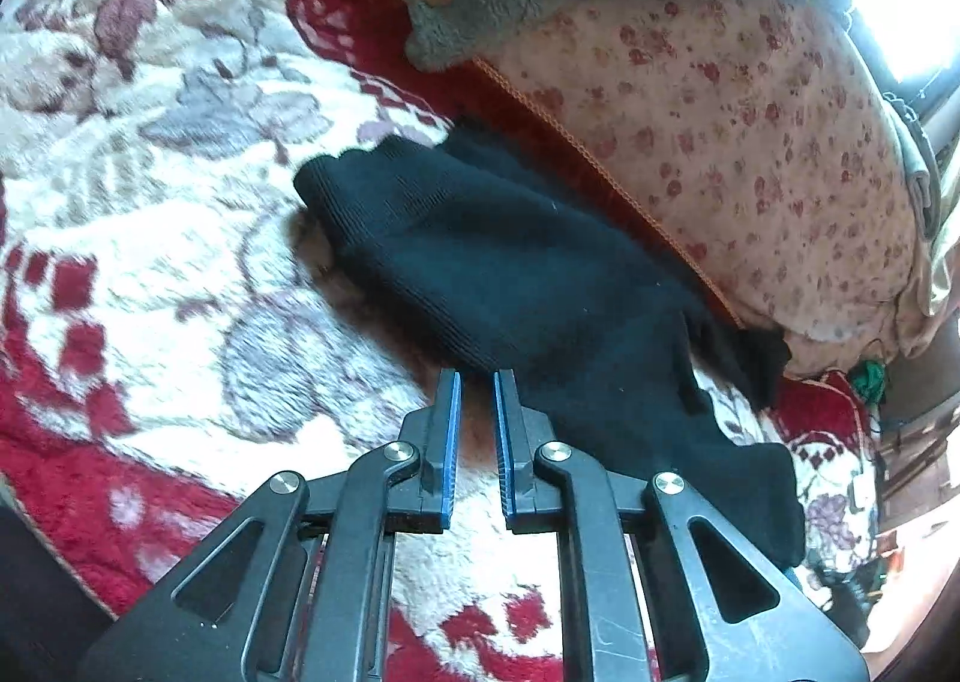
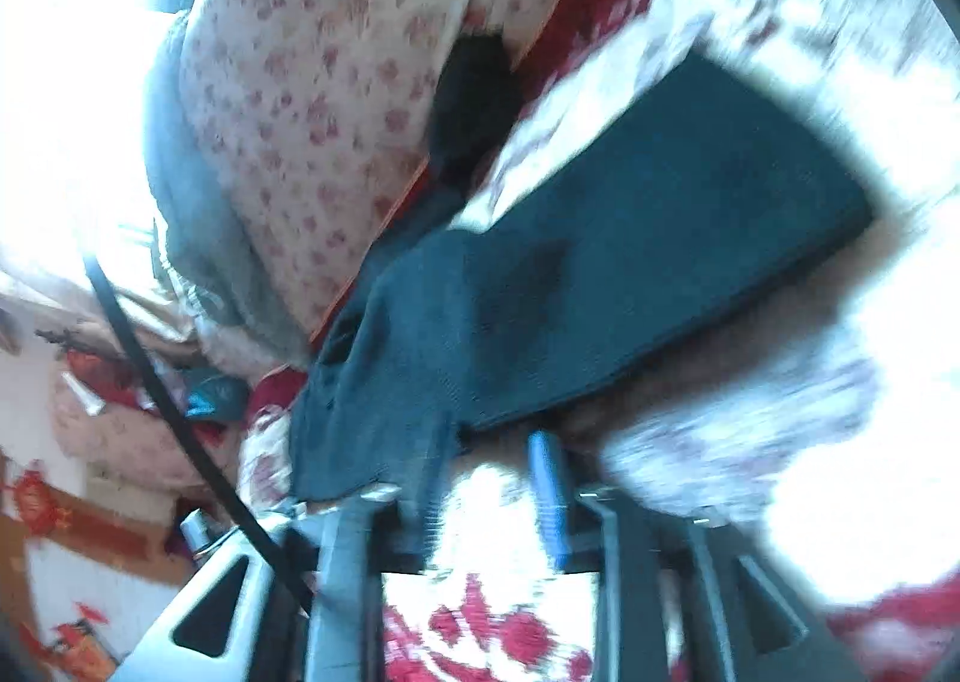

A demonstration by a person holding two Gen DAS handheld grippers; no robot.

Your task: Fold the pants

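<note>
Lying just beyond left gripper (image 1: 478, 382): pants (image 1: 510, 262)

Left gripper (image 1: 477, 382): two black fingers, each faced with a ribbed blue pad (image 1: 454, 412), were carried on black linkage arms joined by round silver pivot screws (image 1: 401, 449). The scuffed black frame beneath bore triangular cut-outs on either side. Right gripper (image 2: 489, 454): the same construction appeared blurred, with black fingers, one visible blue pad (image 2: 549, 493), grey-black arms with triangular cut-outs, and a thin black cable (image 2: 174, 412) running diagonally past its left side.
</note>
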